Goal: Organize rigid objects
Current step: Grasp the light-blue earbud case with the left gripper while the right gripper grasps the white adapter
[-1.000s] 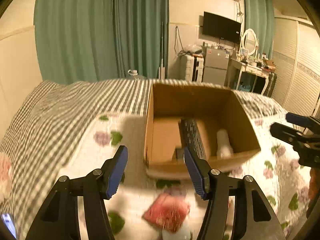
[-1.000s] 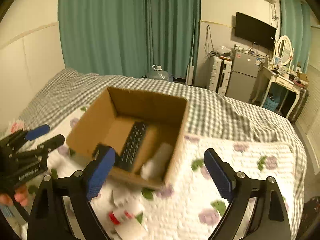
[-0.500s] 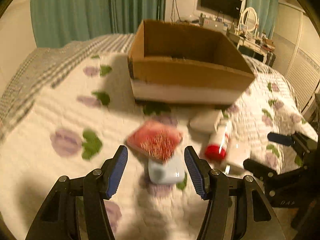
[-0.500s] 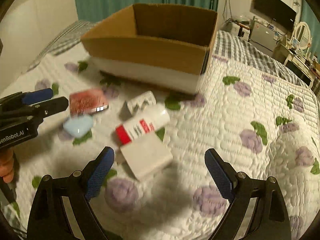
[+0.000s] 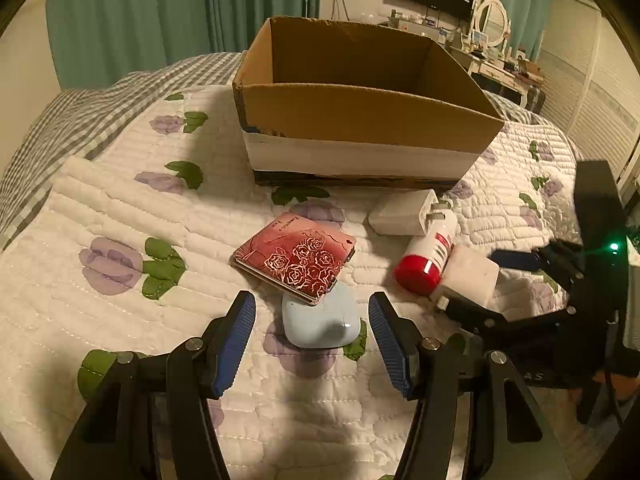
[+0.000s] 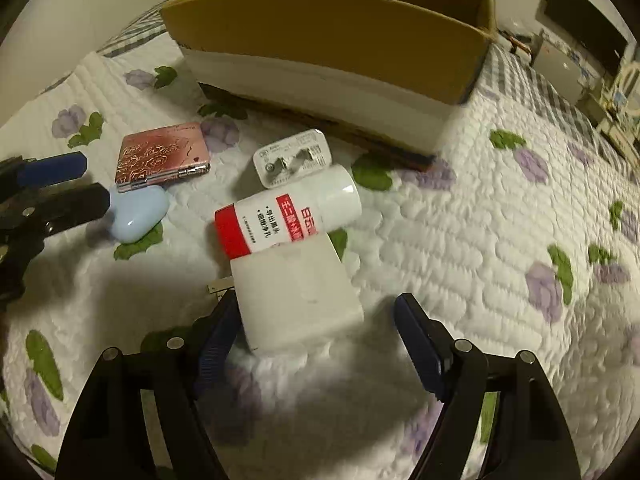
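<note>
A pale blue case (image 5: pixel 318 322) lies on the quilt between the open jaws of my left gripper (image 5: pixel 312 340), partly under a red rose-patterned case (image 5: pixel 295 257). My right gripper (image 6: pixel 316 340) is open around a large white charger block (image 6: pixel 298 292); its left pad touches or nearly touches the block. A white bottle with a red cap (image 6: pixel 286 212) lies against the block, and a small white plug adapter (image 6: pixel 292 158) lies behind it. The cardboard box (image 5: pixel 360 108) stands behind them all. The right gripper also shows in the left wrist view (image 5: pixel 486 284).
The floral quilt (image 6: pixel 500 240) covers the bed, with a grey checked blanket (image 5: pixel 80 120) at the far left. Green curtains, a TV and a dressing table stand beyond the bed.
Both grippers have dropped low and come closer to the quilt. The left now straddles the blue case, the right now straddles the white charger block. Both stay open.
</note>
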